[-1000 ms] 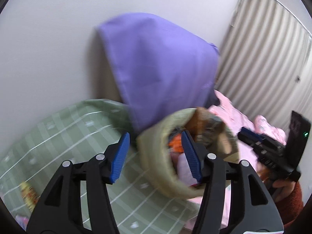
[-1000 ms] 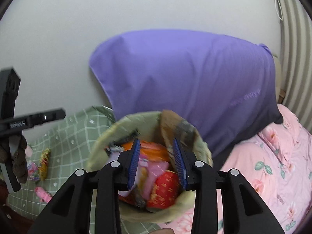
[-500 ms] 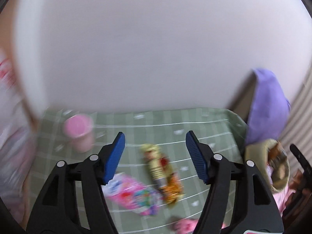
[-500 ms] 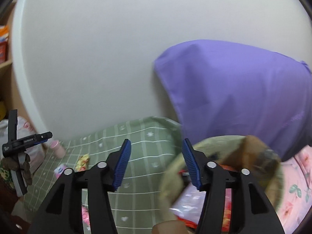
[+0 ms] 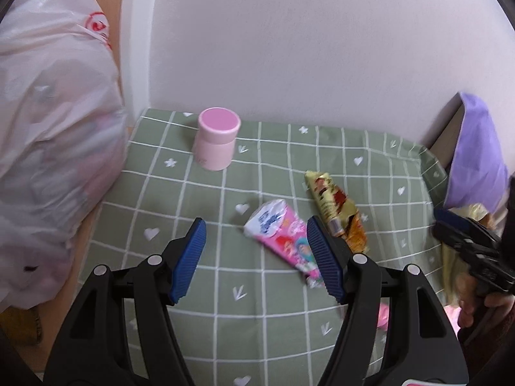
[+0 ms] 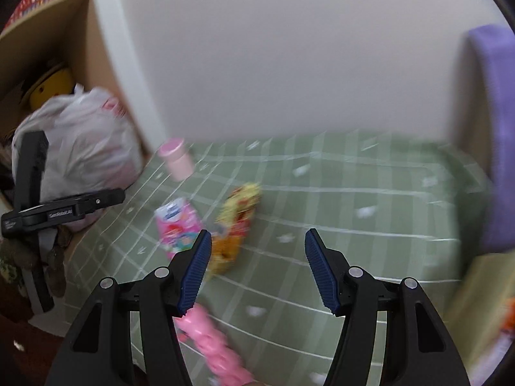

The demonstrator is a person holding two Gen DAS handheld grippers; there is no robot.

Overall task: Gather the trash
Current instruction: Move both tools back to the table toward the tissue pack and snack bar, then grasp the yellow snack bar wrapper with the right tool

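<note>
On the green checked cloth (image 5: 199, 289) lie a pink cartoon wrapper (image 5: 283, 241) and a yellow-orange snack wrapper (image 5: 334, 212). My left gripper (image 5: 256, 234) hovers open above the cloth, and the pink wrapper sits just inside its right finger, untouched. In the right wrist view my right gripper (image 6: 257, 241) is open over bare cloth (image 6: 354, 257). The pink wrapper (image 6: 177, 228) and yellow wrapper (image 6: 238, 222) lie just beyond its left finger. A pink crumpled piece (image 6: 212, 344) lies under that finger. The trash basket (image 6: 476, 289) shows at the right edge.
A pink lidded cup (image 5: 217, 143) stands upright near the wall. A full white plastic bag (image 5: 48, 144) leans at the cloth's left edge, beside a wooden shelf (image 6: 48, 48). A purple pillow (image 5: 476, 160) stands at the right. A hand (image 5: 473, 302) holds the other gripper there.
Both views have swung left, away from the basket and purple pillow, down toward the cloth with the wrappers. The right jaws have spread wider. The left jaws widened slightly.
</note>
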